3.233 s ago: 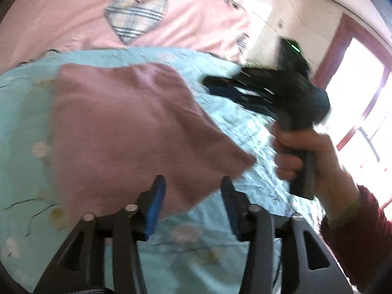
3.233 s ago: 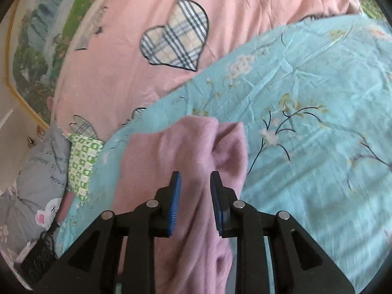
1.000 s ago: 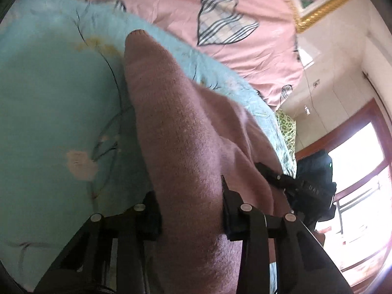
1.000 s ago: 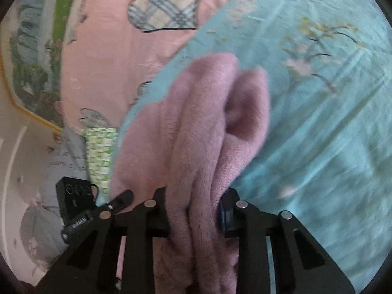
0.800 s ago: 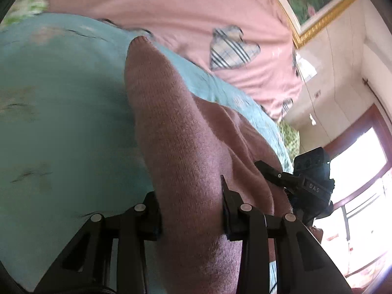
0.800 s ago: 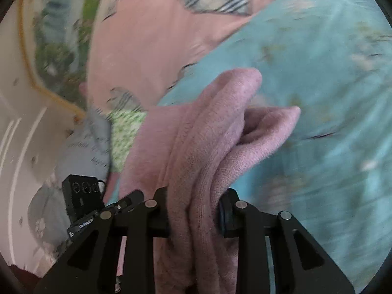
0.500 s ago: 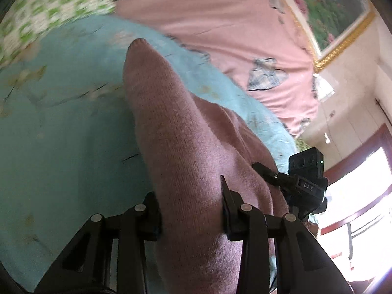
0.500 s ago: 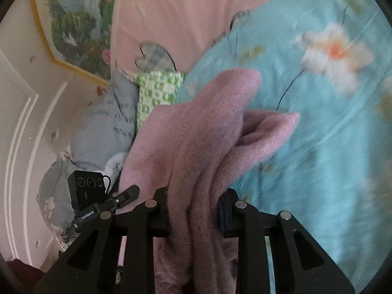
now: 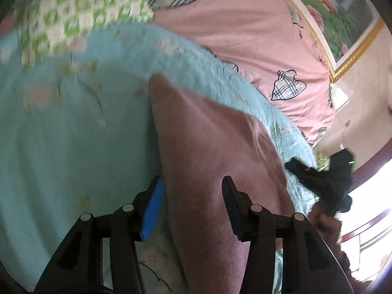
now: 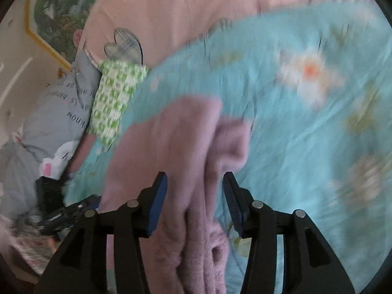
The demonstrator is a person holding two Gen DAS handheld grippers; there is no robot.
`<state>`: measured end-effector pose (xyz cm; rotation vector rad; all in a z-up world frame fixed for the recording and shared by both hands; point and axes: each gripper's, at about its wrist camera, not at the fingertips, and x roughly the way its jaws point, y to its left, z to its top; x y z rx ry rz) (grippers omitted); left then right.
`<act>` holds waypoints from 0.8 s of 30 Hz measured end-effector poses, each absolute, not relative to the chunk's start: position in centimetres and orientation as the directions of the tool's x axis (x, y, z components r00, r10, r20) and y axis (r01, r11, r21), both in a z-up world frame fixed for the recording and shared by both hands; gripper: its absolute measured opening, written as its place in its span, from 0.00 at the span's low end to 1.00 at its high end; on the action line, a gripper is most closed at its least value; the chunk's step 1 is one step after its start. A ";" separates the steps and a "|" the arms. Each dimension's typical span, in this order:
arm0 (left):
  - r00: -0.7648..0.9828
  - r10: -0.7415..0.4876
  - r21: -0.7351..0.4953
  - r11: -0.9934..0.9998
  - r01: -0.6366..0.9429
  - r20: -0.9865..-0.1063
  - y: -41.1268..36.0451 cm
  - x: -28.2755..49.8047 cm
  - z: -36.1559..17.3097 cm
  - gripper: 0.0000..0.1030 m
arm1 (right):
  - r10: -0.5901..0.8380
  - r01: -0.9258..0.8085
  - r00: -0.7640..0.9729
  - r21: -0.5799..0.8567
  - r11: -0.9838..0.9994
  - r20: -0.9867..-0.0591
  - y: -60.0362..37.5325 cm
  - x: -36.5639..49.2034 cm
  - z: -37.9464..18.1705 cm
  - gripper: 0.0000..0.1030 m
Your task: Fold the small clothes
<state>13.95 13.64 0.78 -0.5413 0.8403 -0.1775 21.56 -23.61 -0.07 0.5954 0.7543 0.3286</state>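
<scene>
Both pairs of tongs are letting go: the left gripper (image 9: 192, 204) and the right gripper (image 10: 194, 202) have their jaws opening, with the pink knitted garment (image 9: 215, 152) lying between the pads of each but no longer squeezed by them. A second ago each pair pinched a thick fold of that knit and carried it across the bed; now the garment lies on the light blue flowered blanket (image 9: 63, 132), one folded edge running up the middle of each view. That suggests this fold is laid down and the release is under way. Compared with the earlier frames, the blue pads show clear of the cloth, and the green checked cloth (image 10: 112, 98) and the pink heart-patterned sheet (image 9: 245, 27) fill more of the background.
</scene>
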 end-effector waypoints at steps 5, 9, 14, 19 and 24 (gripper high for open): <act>0.666 -0.390 -0.510 0.860 0.017 -0.636 12.0 18.0 2.9 0.48 | 0.518 -0.171 0.690 0.582 0.795 -0.505 -21.0 23.2 4.0 0.47; 0.591 -0.366 -0.484 0.874 -0.047 -0.719 11.2 23.3 0.3 0.39 | 0.604 -0.138 0.590 0.670 0.729 -0.536 -19.0 27.7 1.5 0.40; 0.498 -0.320 -0.450 0.878 -0.165 -0.806 12.6 28.0 -3.7 0.21 | 0.462 0.069 0.571 0.601 0.796 -0.678 -19.8 32.4 -3.6 0.00; 0.511 -0.303 -0.426 0.894 -0.140 -0.804 12.0 26.8 -1.8 0.19 | 0.439 0.105 0.602 0.612 0.784 -0.667 -21.4 33.0 -3.5 0.00; 0.579 -0.311 -0.413 0.910 -0.048 -0.754 10.4 18.9 1.4 0.31 | 0.491 -0.009 0.634 0.629 0.778 -0.597 -21.2 27.7 -0.3 0.03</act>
